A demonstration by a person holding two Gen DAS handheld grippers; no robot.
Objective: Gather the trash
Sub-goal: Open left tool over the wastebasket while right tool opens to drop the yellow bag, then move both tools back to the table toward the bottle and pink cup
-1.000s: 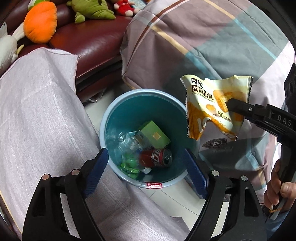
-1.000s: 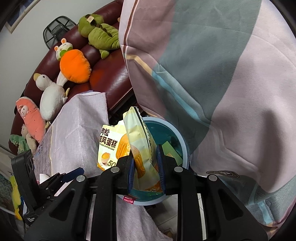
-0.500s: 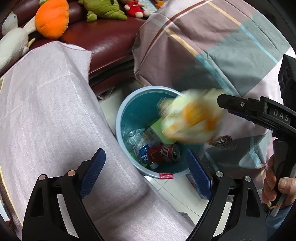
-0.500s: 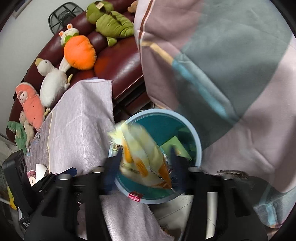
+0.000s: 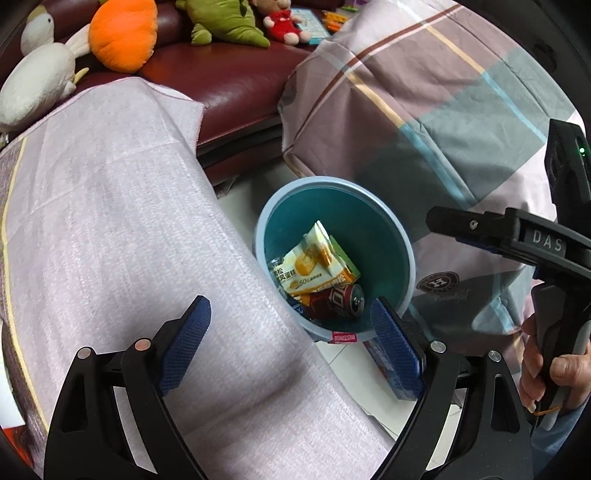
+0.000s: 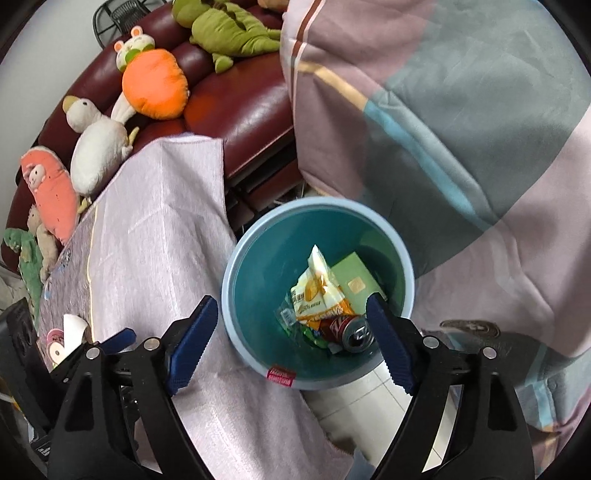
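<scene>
The snack wrapper (image 6: 318,291) hides most of the crushed bottle (image 6: 286,317); the right gripper's near finger (image 6: 388,347) covers the red can's (image 6: 349,332) edge.

My blue-rimmed teal bin (image 6: 236,280) holds a yellow-and-white wrapper (image 6: 317,291), green box (image 6: 354,280) and red can (image 6: 343,330).

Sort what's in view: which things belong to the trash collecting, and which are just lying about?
Job:
- blue bin
- snack wrapper
- red can
- green box

Lying about:
- carrot plush
- white duck plush
- green plush
- plaid sheet
</scene>
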